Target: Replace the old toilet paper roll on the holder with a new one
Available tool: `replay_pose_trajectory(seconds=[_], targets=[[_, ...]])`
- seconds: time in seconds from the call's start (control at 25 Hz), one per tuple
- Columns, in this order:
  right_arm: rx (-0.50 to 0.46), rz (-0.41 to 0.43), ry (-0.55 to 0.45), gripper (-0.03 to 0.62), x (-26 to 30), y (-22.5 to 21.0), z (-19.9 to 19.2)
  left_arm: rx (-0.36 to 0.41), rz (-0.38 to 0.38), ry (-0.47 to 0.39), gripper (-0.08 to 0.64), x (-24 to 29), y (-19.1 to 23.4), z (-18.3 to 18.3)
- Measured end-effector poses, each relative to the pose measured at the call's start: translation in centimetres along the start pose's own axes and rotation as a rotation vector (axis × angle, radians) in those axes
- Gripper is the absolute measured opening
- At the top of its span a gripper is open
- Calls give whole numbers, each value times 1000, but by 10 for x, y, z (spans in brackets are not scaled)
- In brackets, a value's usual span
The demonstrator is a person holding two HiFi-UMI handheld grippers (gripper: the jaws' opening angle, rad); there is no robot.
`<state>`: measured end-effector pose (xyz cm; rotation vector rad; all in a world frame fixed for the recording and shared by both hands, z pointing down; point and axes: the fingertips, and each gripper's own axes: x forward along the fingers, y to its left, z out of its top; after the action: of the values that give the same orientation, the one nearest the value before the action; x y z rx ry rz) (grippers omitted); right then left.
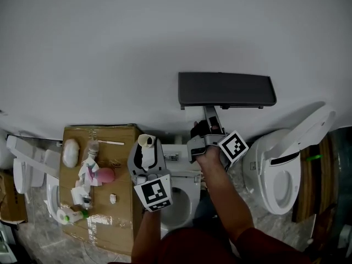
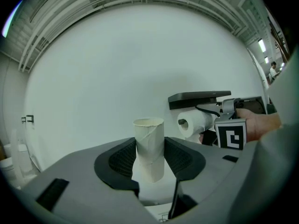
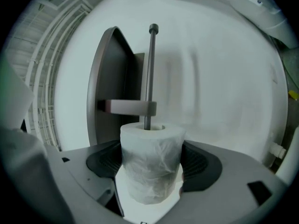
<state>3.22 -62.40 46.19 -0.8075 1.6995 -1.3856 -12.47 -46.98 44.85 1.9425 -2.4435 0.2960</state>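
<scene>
In the head view, the old cardboard tube (image 1: 146, 141) was gripped upright in the jaws of the left gripper (image 1: 146, 147). It was held off to the left of the holder, presumably so that the rod was clear for the replacement. The new roll (image 1: 193, 114) was carried by the right gripper (image 1: 201, 130) just under the holder's dark cover (image 1: 225, 89). A cardboard box (image 1: 118, 202) was taped shut and used as a surface, with small items laid on top (nothing of its inside could be seen).

In the left gripper view, the tube was pinched between both pads, and the new roll was seen beyond at the holder.

In the right gripper view, the jaws were closed on the new roll. The holder's rod (image 3: 150, 78) was seen entering its core, so threading was judged under way.
</scene>
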Motion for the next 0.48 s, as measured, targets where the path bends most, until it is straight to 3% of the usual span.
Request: replay_pose_trajectory(seconds=[0.48], targets=[[28, 13, -52, 383, -11, -4, 12, -11, -39, -7, 202, 2, -19, 2]])
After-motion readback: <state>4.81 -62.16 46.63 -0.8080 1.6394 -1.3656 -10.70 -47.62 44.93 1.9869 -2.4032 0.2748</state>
